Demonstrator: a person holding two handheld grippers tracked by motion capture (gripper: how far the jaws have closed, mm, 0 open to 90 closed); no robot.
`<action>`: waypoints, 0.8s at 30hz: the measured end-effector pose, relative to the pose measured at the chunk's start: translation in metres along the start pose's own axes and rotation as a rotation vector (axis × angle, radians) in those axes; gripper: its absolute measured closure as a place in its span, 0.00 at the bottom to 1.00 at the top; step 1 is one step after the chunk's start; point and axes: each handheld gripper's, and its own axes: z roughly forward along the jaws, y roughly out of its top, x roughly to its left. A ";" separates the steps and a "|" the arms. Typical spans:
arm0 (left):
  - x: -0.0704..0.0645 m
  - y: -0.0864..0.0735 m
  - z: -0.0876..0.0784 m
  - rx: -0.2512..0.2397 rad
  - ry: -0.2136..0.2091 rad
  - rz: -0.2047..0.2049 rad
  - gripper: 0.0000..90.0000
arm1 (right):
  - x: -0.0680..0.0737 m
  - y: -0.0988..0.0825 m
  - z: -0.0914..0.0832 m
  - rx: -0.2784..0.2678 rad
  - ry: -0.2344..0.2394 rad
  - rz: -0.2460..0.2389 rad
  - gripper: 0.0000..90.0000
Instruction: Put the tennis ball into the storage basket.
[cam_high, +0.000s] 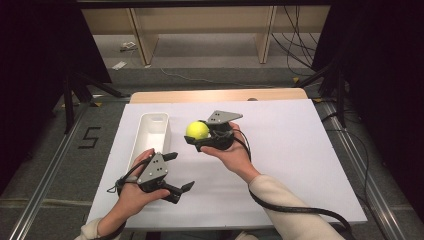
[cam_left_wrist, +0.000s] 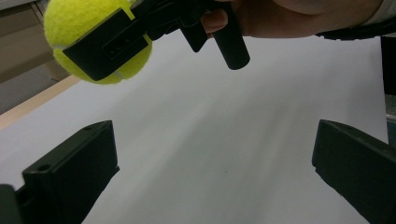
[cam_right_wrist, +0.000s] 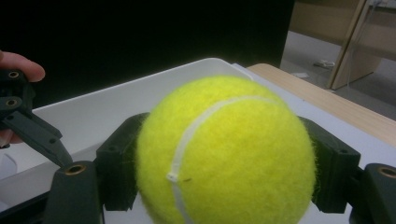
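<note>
Yellow ball (cam_high: 197, 130) is clamped in the right gripper (cam_high: 198, 137), held up just beside the bin (cam_high: 152, 131), probably for dropping in; left gripper (cam_high: 181, 171) is spread wide, nothing held

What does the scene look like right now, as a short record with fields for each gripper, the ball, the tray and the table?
right gripper: shut on the tennis ball, held up off the table
left gripper: open, nothing between its jaws, low over the table
tennis ball: yellow, clamped on both sides, just right of the tray
tray: white, long and narrow, nothing visible inside
table: white sheet over a wooden top
</note>
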 end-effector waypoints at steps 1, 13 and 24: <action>0.000 0.000 0.000 0.001 -0.001 0.001 0.00 | 0.000 0.000 0.001 -0.002 -0.001 -0.005 0.30; 0.000 0.000 0.000 0.000 -0.001 0.001 0.00 | 0.001 0.005 0.003 -0.004 0.005 -0.007 0.30; 0.000 0.000 0.000 0.000 -0.002 0.002 0.00 | 0.005 0.010 0.013 -0.009 0.017 -0.011 0.30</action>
